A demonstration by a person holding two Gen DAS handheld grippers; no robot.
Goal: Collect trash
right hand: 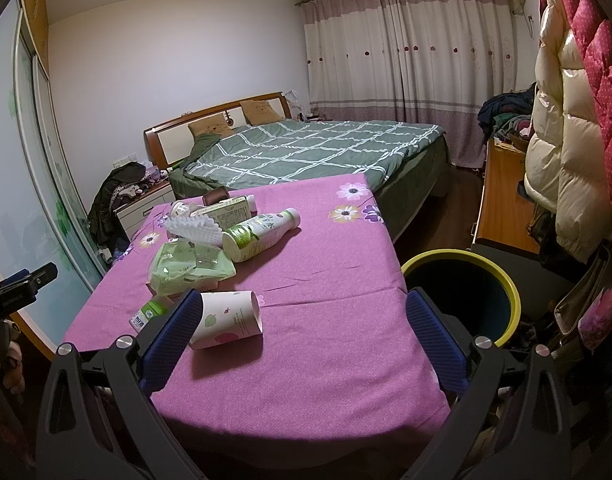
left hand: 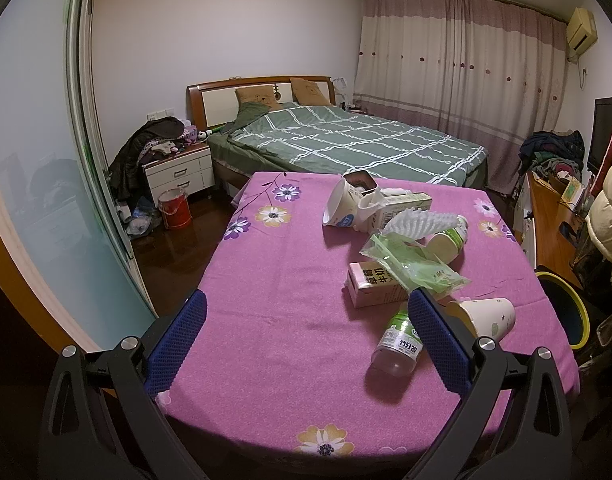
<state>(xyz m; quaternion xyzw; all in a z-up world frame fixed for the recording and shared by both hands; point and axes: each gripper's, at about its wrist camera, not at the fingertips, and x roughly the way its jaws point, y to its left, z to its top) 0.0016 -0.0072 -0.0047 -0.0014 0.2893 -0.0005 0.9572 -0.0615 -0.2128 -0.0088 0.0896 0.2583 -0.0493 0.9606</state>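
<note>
The left gripper (left hand: 306, 344) hung over the near edge of the table with its jaws spread wide and nothing between them; only bare purple cloth (left hand: 265, 280) lay in the gap. Just past the tip of its right-hand finger lay a clear bottle (left hand: 396, 344) on its side, and beyond that a pink carton (left hand: 370, 288) under a green plastic bag (left hand: 410, 264). To the outside of that finger a paper cup (left hand: 486, 316) lay tipped over.

The right gripper (right hand: 301, 336) was likewise wide open and empty. The same paper cup (right hand: 229, 316) lay just inside its left-hand finger, seemingly touching or just ahead of the pad. Further ahead of the jaws sat the green bag (right hand: 185, 268), a white ruffled paper piece (right hand: 195, 230) and a green-labelled bottle (right hand: 261, 228), with more cartons and a cup behind. Past the right-hand finger, beside the table and below its edge, stood a bin (right hand: 502, 280) with a yellow rim, dark inside.

By the look of it the collecting stood at its start or between picks: all the trash seen lay on the table. The cup seemed the nearest target for the right gripper, which would need to shift left to bracket it, close gently so the thin wall did not crush or roll away, then swing right and release over the bin
</note>
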